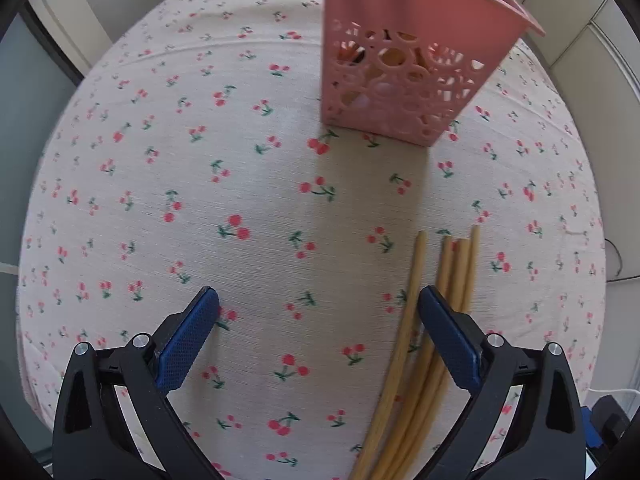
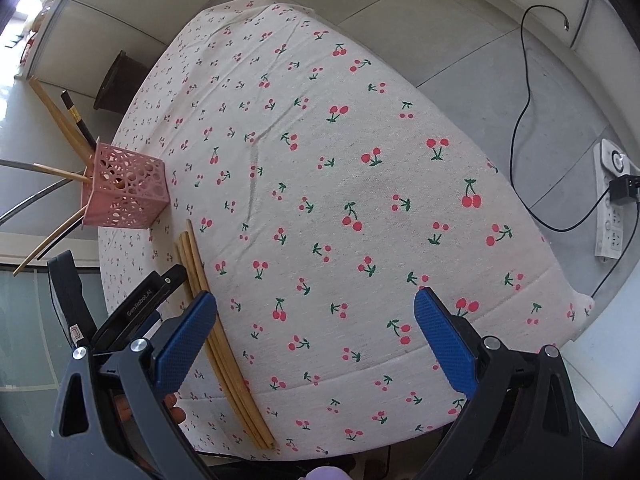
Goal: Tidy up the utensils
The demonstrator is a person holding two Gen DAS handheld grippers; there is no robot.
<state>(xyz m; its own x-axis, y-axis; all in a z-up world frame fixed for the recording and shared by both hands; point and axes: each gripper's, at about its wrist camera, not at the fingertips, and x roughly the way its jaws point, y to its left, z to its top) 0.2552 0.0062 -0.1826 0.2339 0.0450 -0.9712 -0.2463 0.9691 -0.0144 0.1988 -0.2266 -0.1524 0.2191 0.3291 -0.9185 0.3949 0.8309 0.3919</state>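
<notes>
A pink perforated utensil holder (image 1: pixel 404 76) stands upright on the cherry-print tablecloth (image 1: pixel 240 184); it also shows in the right wrist view (image 2: pixel 126 192) with several chopsticks sticking out of it (image 2: pixel 60 120). Several loose wooden chopsticks (image 1: pixel 448 280) lie side by side on the cloth in front of the holder, also in the right wrist view (image 2: pixel 224 352). My left gripper (image 1: pixel 319 304) is open and empty just above the cloth, its right finger (image 1: pixel 448 336) over the chopsticks. My right gripper (image 2: pixel 316 312) is open and empty, to the right of the chopsticks.
The table's near edge (image 2: pixel 360 440) runs below my right gripper. On the floor to the right lie a white power strip (image 2: pixel 612 200) and a black cable (image 2: pixel 524 100). A dark bin (image 2: pixel 118 84) stands beyond the table's far side.
</notes>
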